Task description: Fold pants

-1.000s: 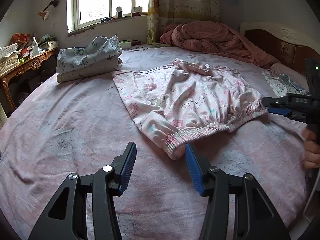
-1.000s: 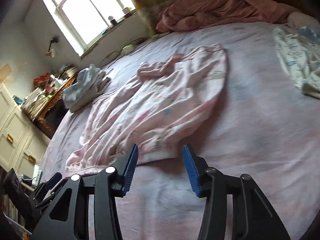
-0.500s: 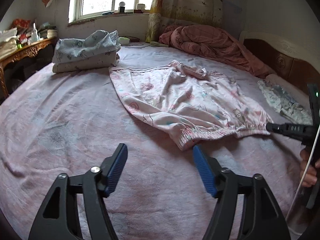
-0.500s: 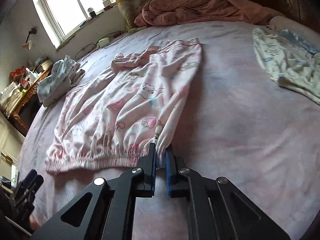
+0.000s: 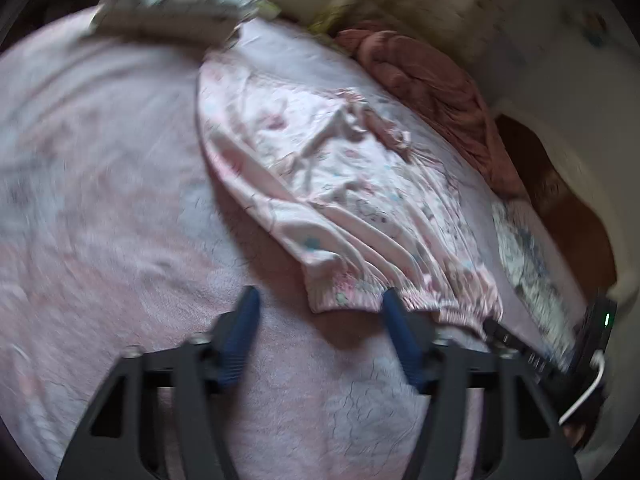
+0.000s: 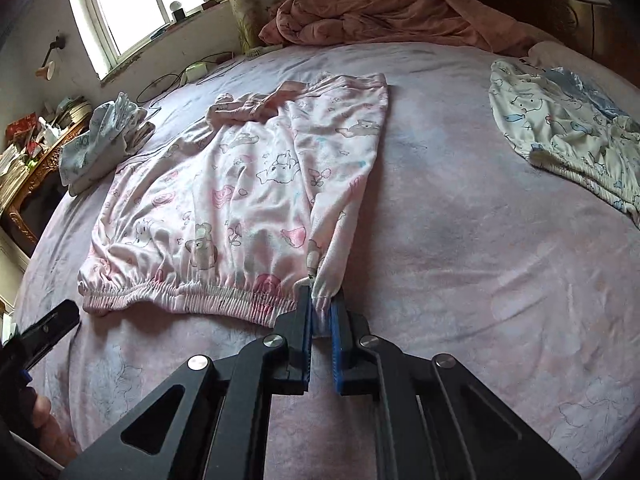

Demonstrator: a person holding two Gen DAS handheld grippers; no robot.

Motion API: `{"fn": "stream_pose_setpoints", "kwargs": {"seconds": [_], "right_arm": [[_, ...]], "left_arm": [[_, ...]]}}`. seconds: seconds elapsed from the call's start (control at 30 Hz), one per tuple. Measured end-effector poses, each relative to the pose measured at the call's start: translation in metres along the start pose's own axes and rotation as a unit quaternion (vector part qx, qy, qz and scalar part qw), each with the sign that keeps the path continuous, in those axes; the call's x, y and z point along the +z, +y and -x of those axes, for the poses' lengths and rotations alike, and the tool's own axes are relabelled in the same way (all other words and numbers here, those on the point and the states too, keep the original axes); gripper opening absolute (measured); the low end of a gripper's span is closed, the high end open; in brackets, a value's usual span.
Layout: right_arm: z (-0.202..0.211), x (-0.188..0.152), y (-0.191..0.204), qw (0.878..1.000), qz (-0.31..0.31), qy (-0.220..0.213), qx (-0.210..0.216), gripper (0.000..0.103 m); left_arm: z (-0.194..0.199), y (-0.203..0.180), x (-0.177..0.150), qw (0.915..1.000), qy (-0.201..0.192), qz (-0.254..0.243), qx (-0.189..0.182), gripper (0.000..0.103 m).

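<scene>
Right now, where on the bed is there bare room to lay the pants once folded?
Bare sheet lies between the pink pants and the white pants, and nearer than both waistbands. The far side is crowded: quilt, folded clothes.

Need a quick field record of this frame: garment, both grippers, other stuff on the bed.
surface: bed, pink sheet
garment: pink printed pants, spread flat, waistband nearest the grippers
right gripper: shut on one waistband corner
left gripper: jaws closing, not yet gripping; other waistband corner between them
also on bed: white printed garment, folded pile, rumpled pink quilt
fold: not begun
</scene>
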State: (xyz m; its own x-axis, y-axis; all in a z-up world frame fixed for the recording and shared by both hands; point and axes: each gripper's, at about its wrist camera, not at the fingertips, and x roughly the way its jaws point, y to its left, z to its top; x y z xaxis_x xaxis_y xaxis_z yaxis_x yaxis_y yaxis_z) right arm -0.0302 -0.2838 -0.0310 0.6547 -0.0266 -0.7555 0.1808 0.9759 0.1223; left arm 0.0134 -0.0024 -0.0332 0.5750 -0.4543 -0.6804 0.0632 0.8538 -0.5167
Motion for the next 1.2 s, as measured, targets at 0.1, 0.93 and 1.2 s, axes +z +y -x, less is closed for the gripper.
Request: {"fn": "stream_pose_setpoints", "kwargs": {"seconds": [0.1,0.93,1.2], "right_arm": [[-0.002,0.001,0.001,1.0,0.004,0.001,0.001,0.008],[0.061,-0.072,0.017,0.999,0.032,-0.008,0.034,0.007],[0.076,-0.053,0.008,0.999,0.029,-0.034,-0.001,0.019]], "left_arm": [[-0.012,-0.002,0.002,0.9997,0.018,0.013,-0.008,0.018],[0.064,-0.032,-0.07,0.9752,-0.019,-0.148,0.163,0.006],[0.082,-0.032,-0.056,0.961,-0.075,-0.165,0.209,0.046]]}}
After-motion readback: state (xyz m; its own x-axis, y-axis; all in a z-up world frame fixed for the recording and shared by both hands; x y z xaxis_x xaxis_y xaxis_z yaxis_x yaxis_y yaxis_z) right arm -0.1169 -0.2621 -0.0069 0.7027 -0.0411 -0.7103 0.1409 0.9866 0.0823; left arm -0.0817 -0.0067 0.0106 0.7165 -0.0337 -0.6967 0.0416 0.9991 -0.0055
